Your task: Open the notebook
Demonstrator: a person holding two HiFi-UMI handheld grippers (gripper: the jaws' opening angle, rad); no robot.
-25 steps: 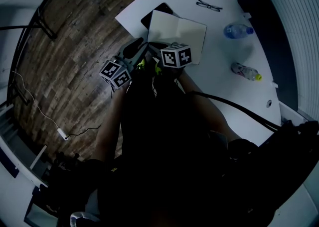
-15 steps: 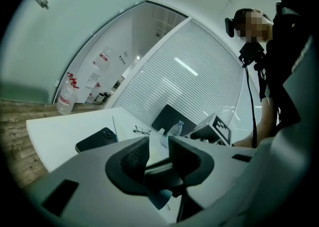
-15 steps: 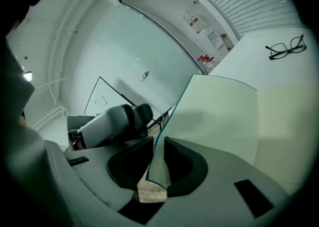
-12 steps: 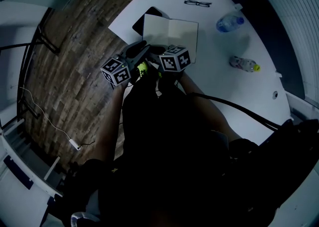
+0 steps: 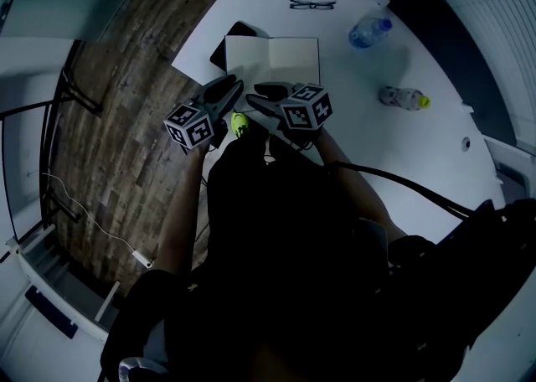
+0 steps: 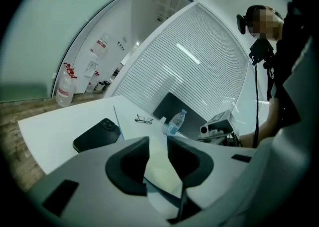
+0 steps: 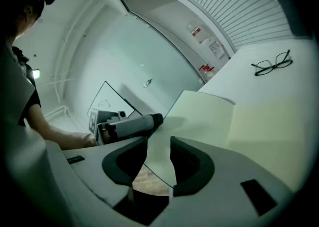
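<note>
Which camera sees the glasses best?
The right gripper view: the eyeglasses look biggest there, with both lenses clear on the white table. The head view shows the eyeglasses tiny at the table's far side; the left gripper view shows them small, beyond the phone.

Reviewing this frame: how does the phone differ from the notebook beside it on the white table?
The phone is black, while the notebook shows pale cream pages. The notebook lies open and covers a wider patch than the phone. In the head view the phone sits at the notebook's left, and the notebook's edge hides part of it. Both rest near the same corner of the table.
</note>
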